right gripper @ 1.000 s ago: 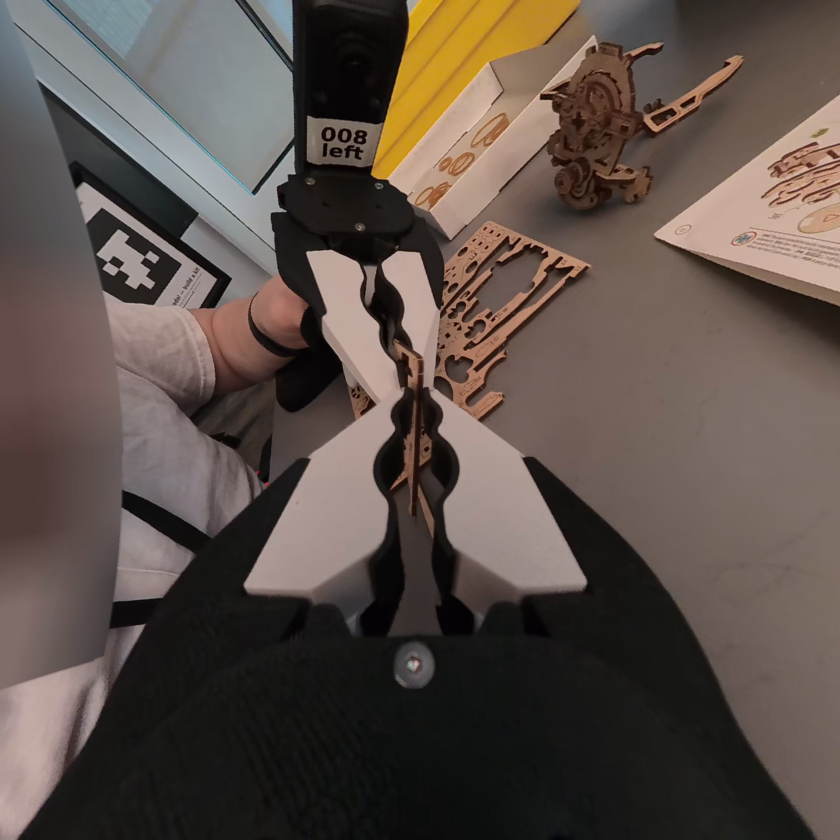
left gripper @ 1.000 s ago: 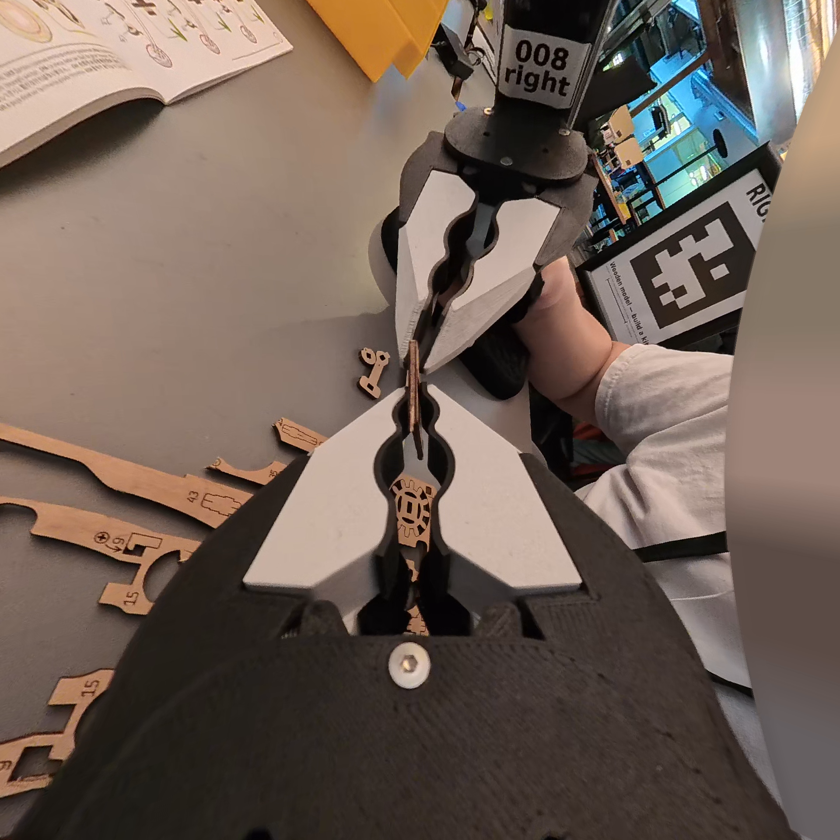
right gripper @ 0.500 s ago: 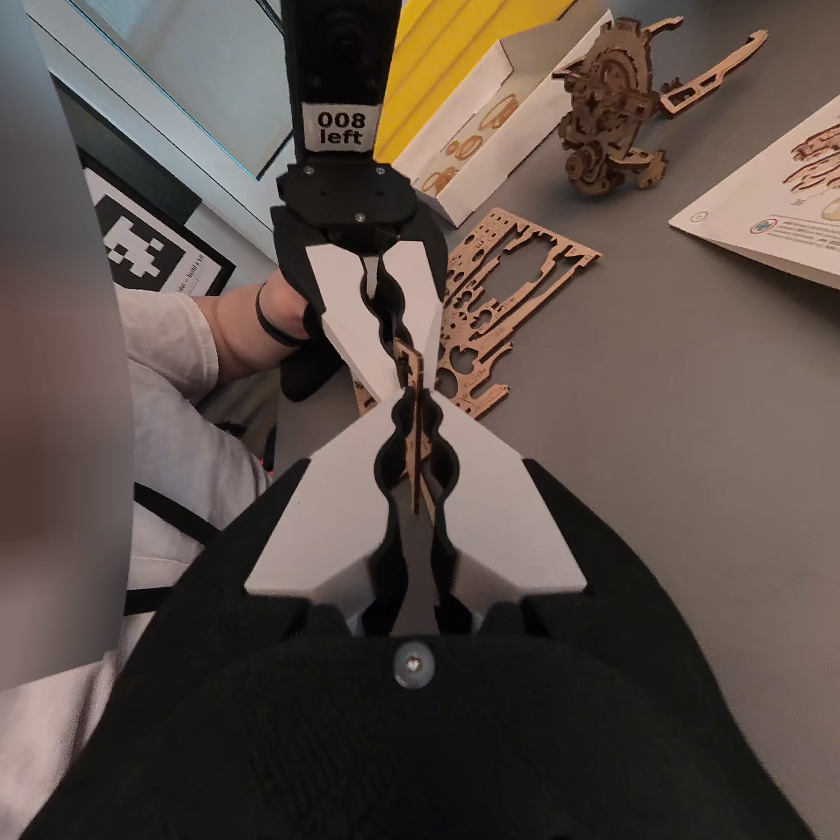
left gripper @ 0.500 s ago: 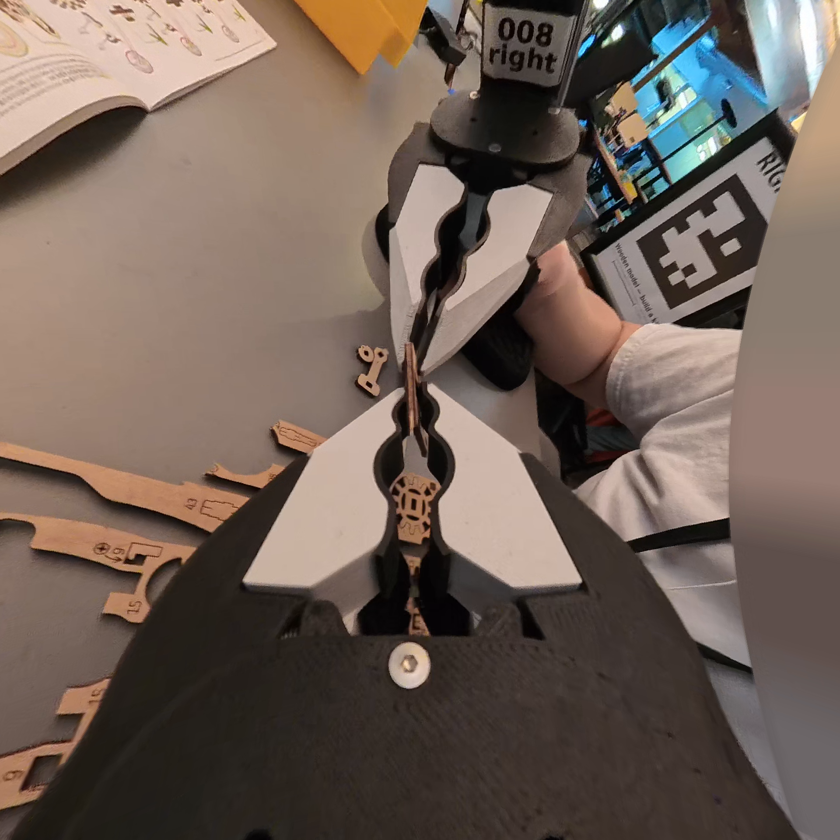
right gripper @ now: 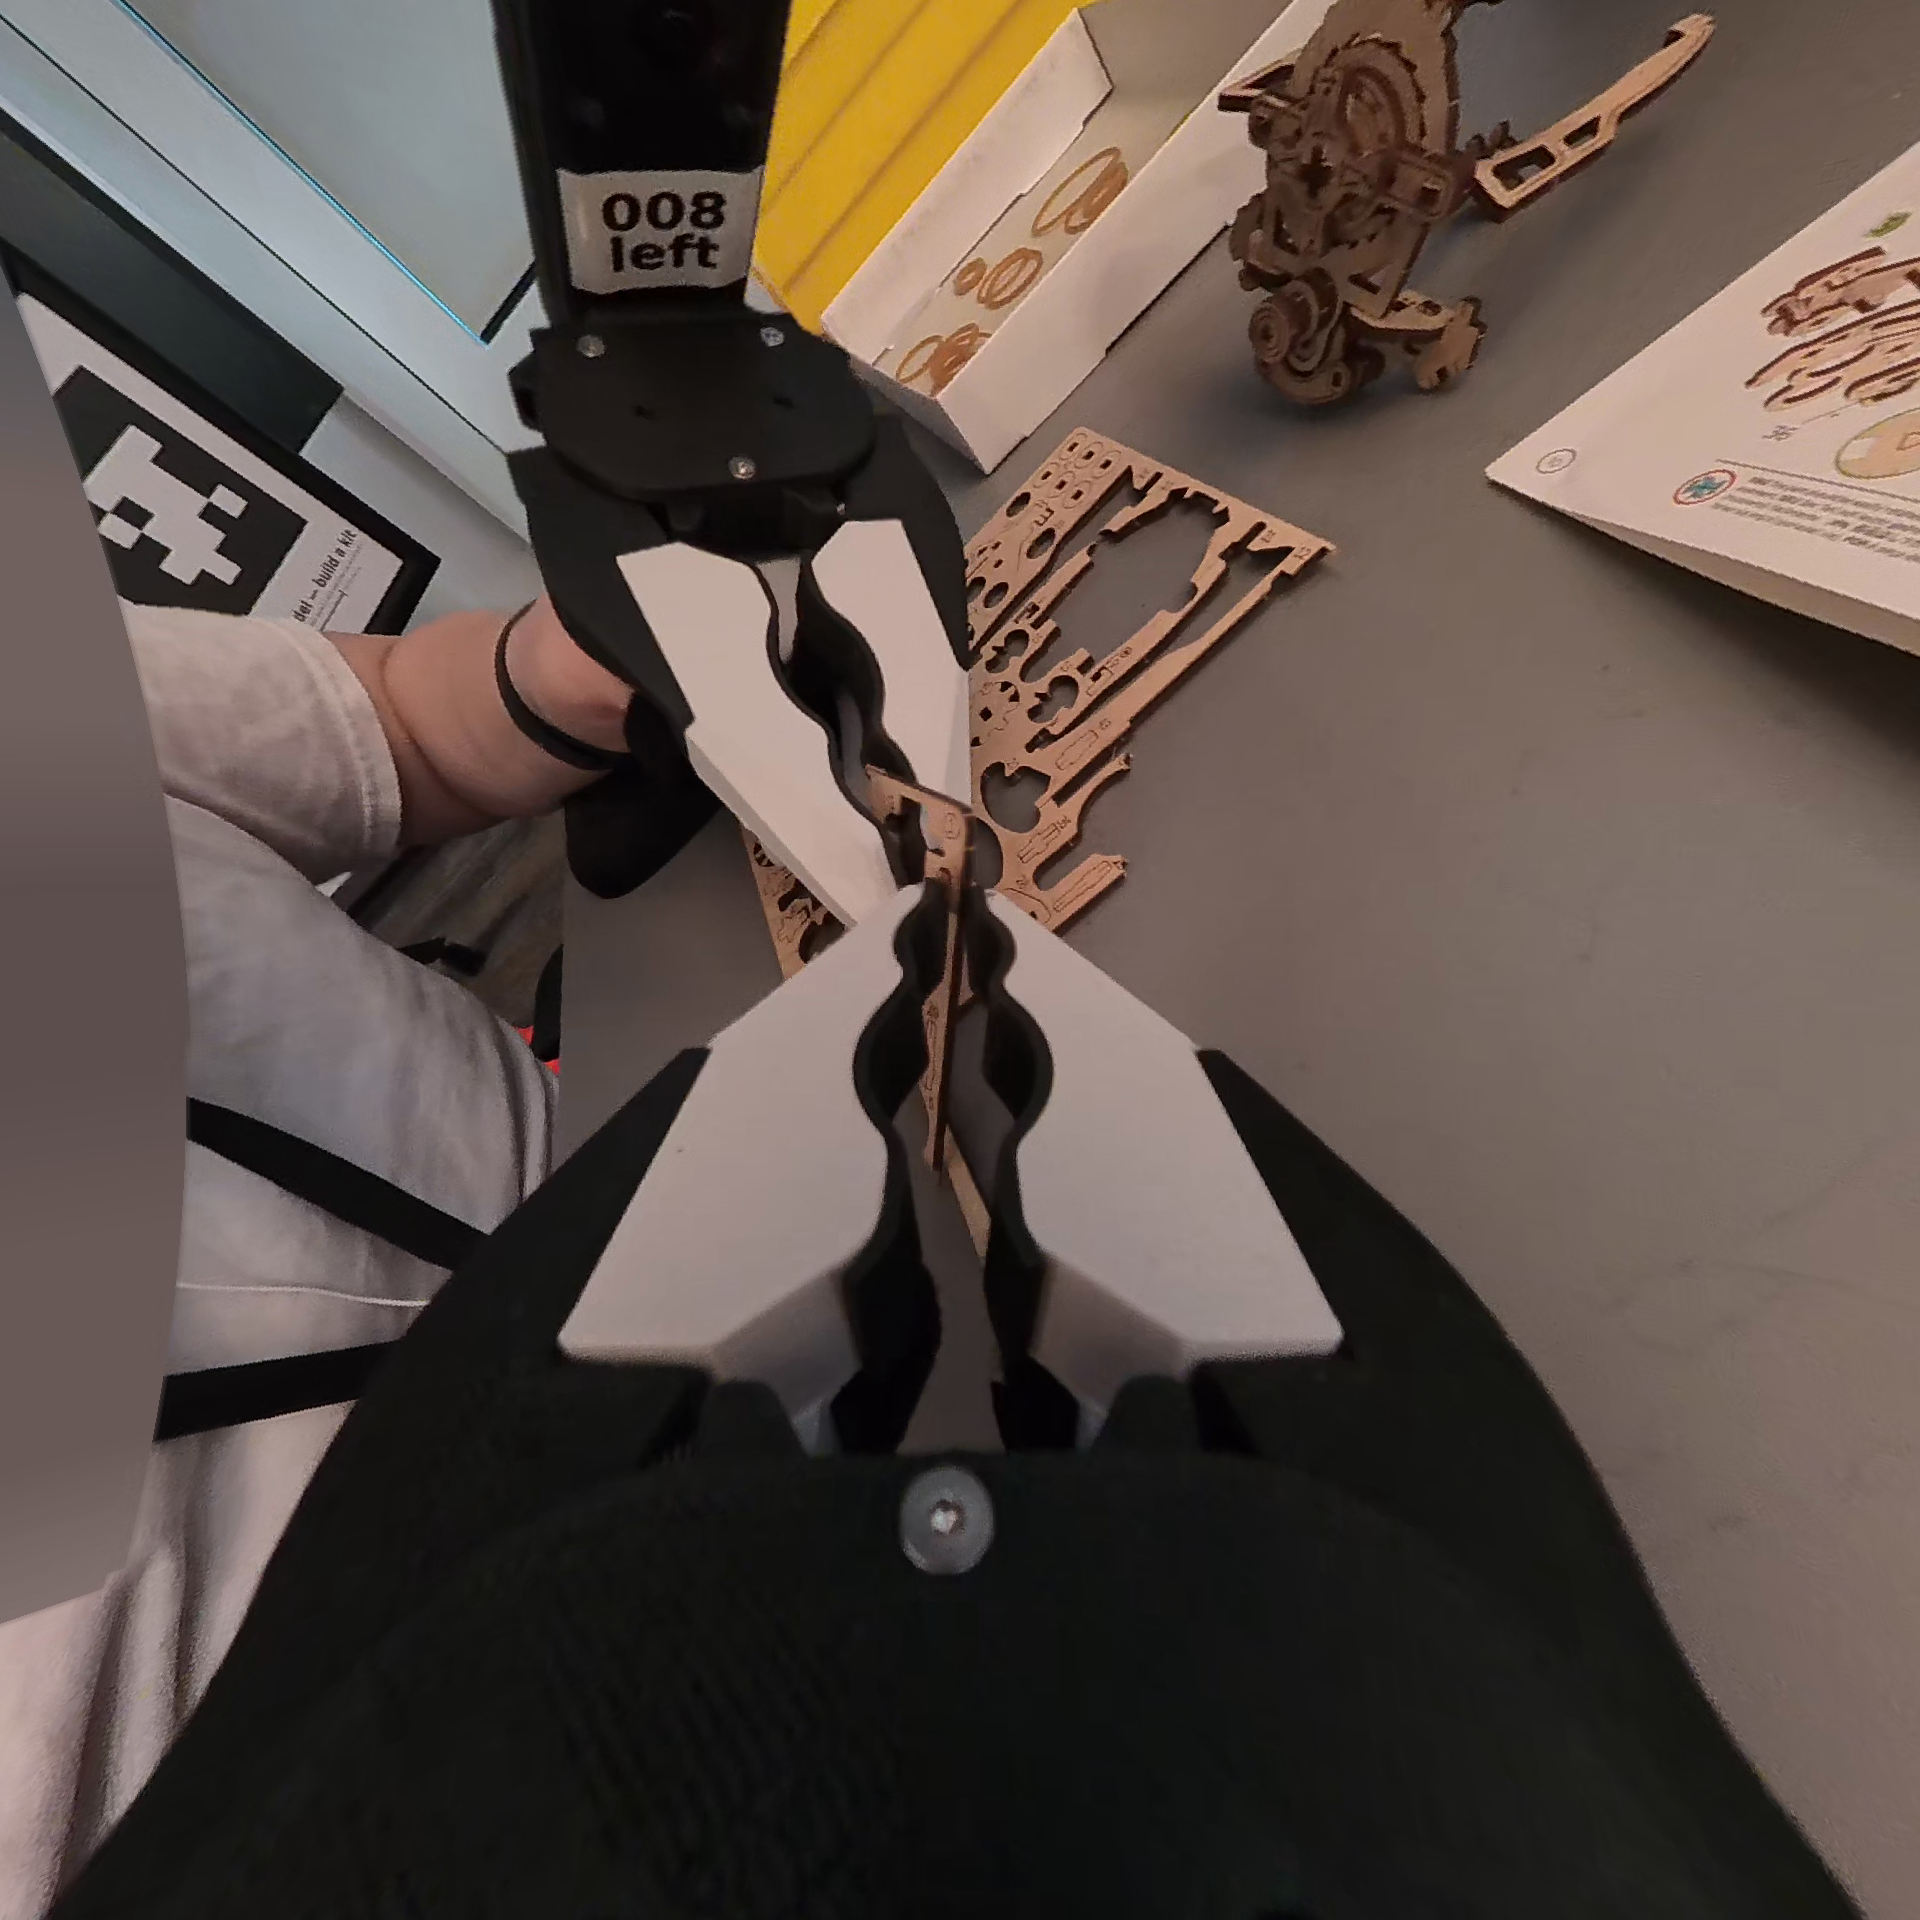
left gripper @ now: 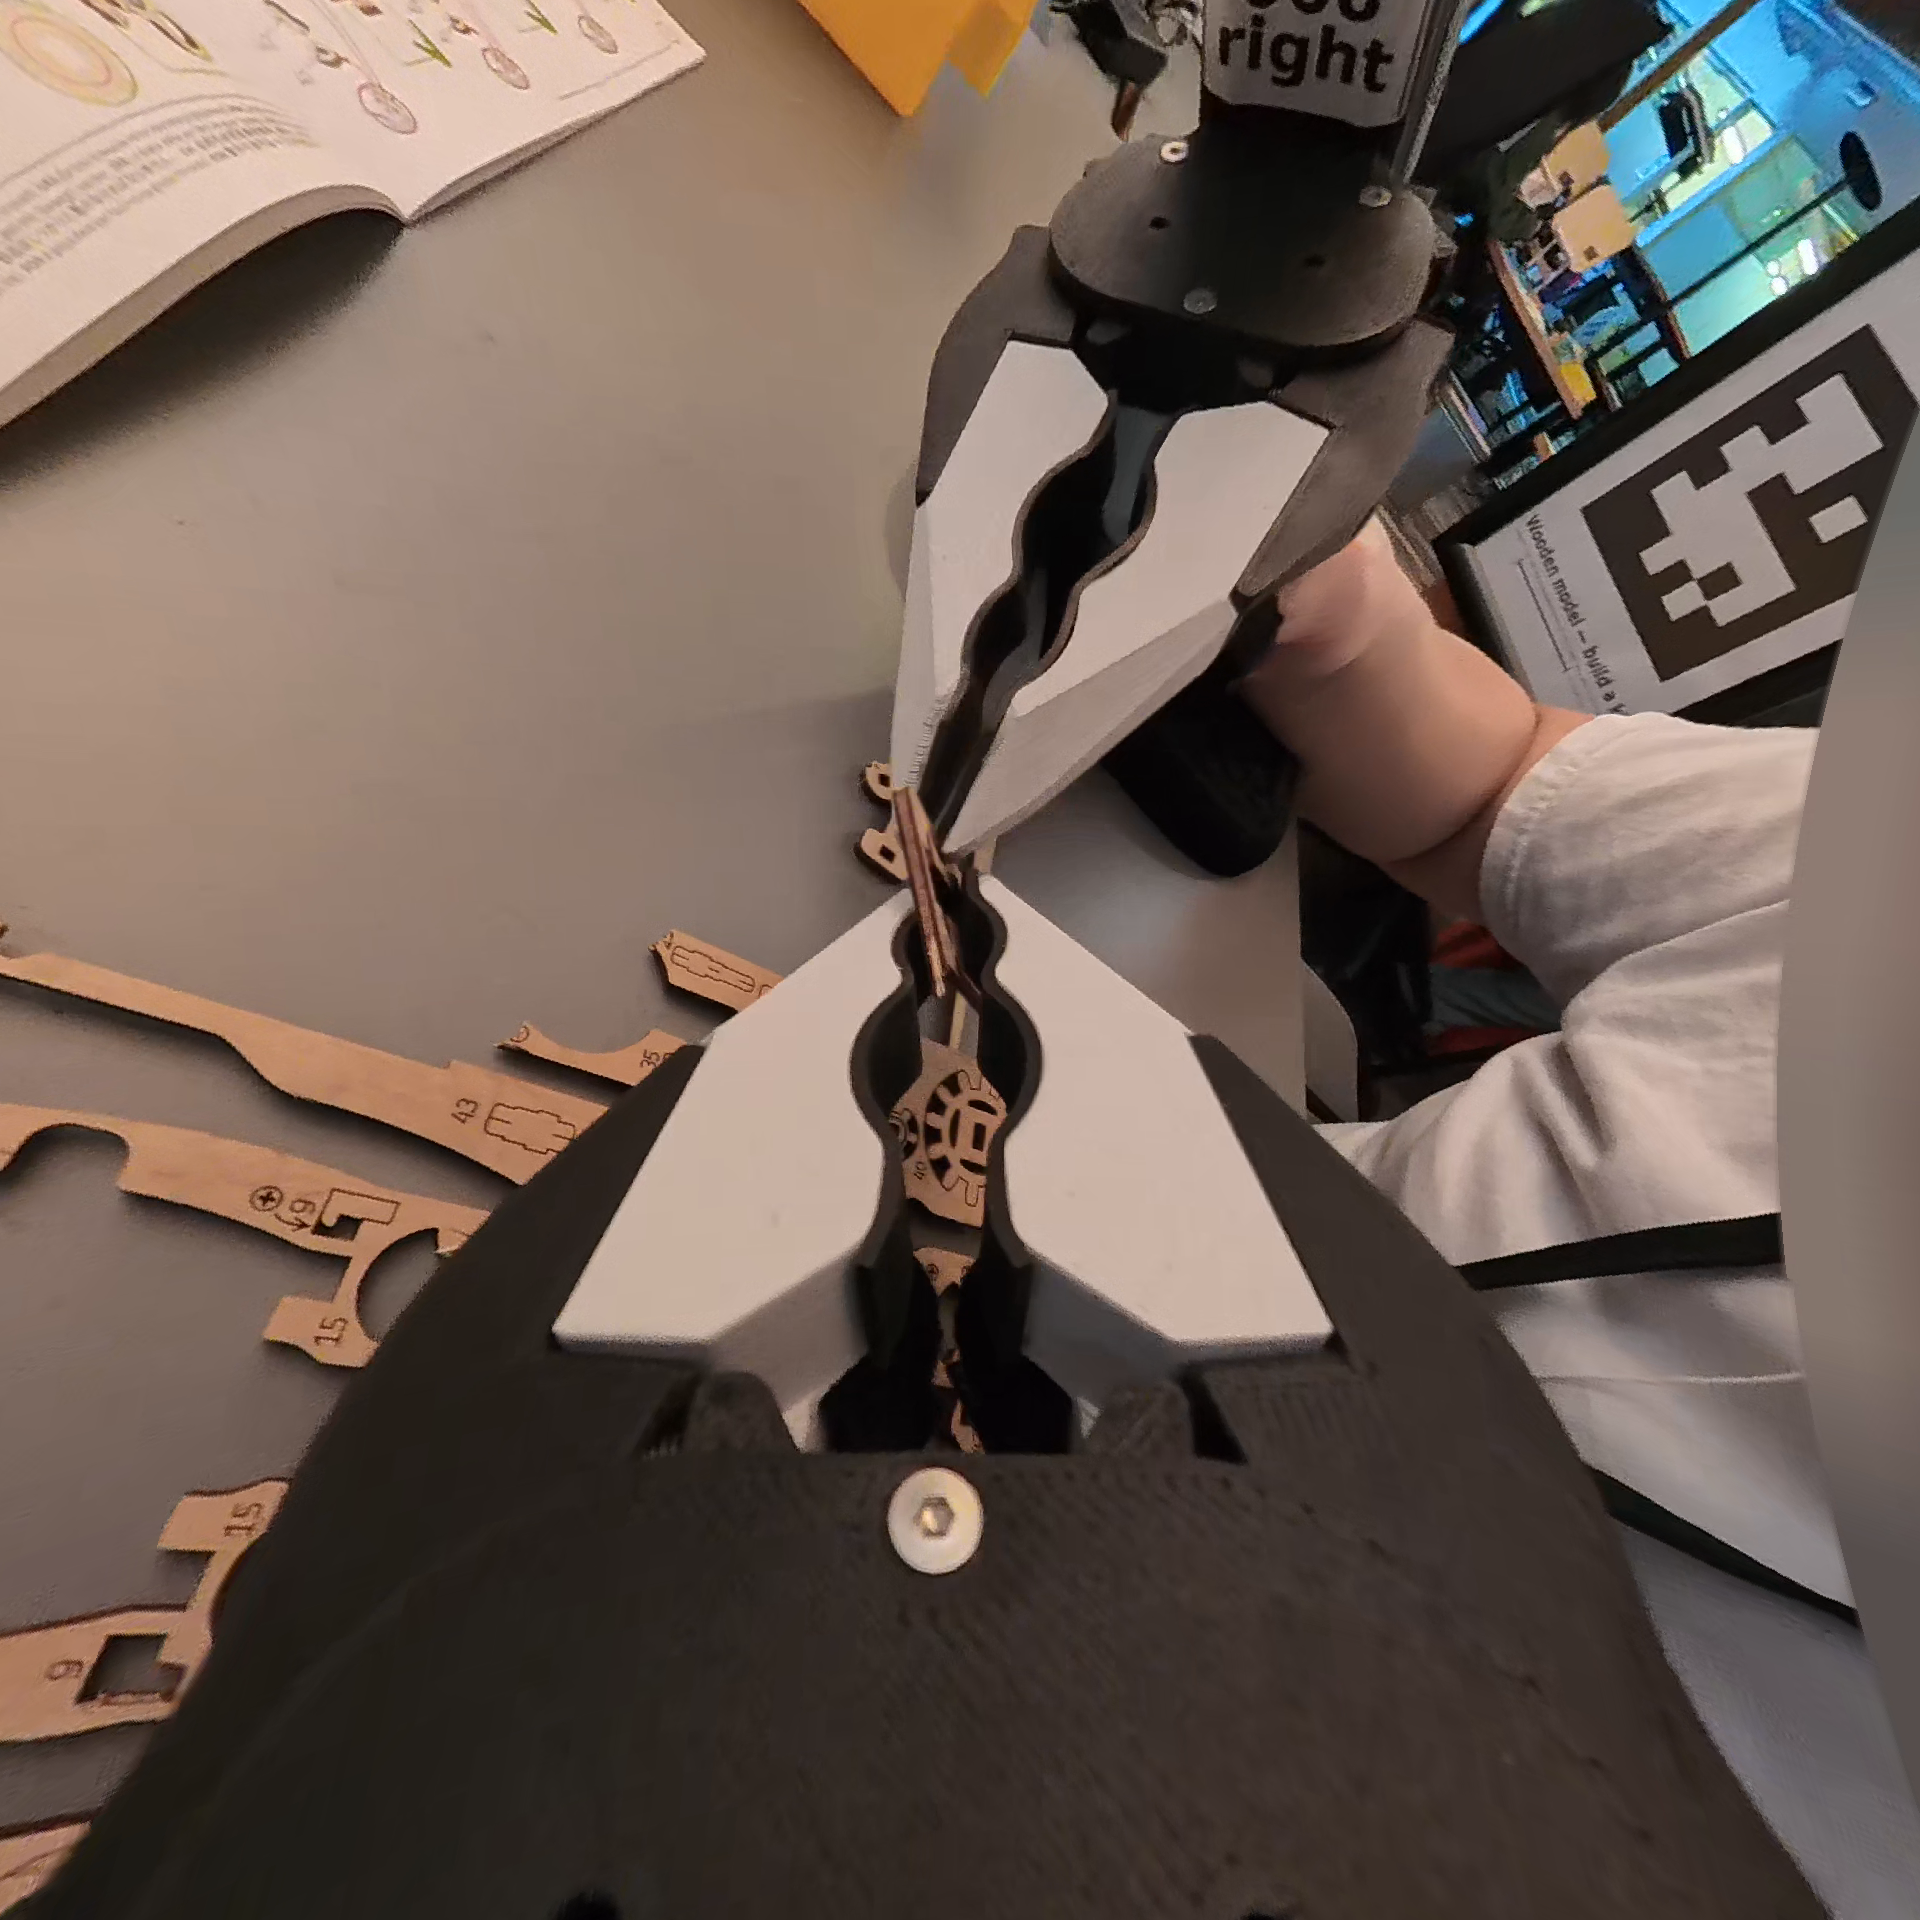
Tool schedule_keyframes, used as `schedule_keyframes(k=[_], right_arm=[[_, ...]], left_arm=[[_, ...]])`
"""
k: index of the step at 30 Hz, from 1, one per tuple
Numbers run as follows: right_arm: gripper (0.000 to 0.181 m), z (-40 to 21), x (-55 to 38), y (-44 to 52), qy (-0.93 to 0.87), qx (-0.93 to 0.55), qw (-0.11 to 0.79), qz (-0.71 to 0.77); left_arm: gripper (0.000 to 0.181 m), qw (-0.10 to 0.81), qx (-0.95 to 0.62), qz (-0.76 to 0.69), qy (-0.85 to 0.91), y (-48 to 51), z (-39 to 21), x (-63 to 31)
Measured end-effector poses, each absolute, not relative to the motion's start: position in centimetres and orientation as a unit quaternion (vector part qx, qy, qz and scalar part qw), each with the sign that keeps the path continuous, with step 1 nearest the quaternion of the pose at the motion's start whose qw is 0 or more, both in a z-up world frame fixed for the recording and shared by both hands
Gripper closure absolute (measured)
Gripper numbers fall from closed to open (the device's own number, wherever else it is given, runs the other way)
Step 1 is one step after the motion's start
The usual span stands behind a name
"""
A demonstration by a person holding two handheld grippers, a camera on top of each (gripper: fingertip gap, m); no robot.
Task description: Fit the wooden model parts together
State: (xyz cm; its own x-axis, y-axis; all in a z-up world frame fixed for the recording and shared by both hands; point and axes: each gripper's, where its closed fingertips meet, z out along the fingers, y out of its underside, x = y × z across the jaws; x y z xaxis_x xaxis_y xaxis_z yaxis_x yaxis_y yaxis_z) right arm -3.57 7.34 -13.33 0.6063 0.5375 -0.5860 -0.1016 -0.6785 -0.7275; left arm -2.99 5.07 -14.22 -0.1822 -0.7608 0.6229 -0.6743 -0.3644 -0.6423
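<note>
Left wrist view: the left gripper (left gripper: 940,914) is clamped on a thin wooden part (left gripper: 928,904) held edge-on above the grey table (left gripper: 520,623); the right gripper (right gripper: 940,904), tip to tip with it, pinches a second wooden strip (right gripper: 940,997)

A grey table (right gripper: 1455,1039) is carrying a punched-out wooden sheet (right gripper: 1101,665), a built wooden model (right gripper: 1340,208) farther off, an open booklet (left gripper: 260,135), and loose offcuts (left gripper: 312,1174) lying nearer.
</note>
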Motion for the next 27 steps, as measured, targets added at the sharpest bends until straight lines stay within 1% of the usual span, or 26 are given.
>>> schedule_keyframes(k=[11, 13, 16, 27], right_arm=[[0.180, -14.2, -3.3, 7.8, -0.125, -0.830, 0.377, 0.392], [0.180, -13.1, -3.2, 7.7, -0.126, -0.807, 0.396, 0.420], [0.180, -12.0, -3.2, 7.4, -0.107, -0.778, 0.384, 0.486], [0.180, -12.0, -3.3, 7.3, -0.108, -0.775, 0.375, 0.497]], left_arm=[[0.179, 0.039, -0.660, -0.522, 0.539, 5.4, -15.0, -2.7], [0.181, 0.035, -0.649, -0.540, 0.535, 5.5, -14.2, -2.6], [0.181, 0.027, -0.633, -0.563, 0.530, 5.2, -13.2, -2.6], [0.181, 0.026, -0.629, -0.564, 0.535, 5.1, -13.2, -2.7]])
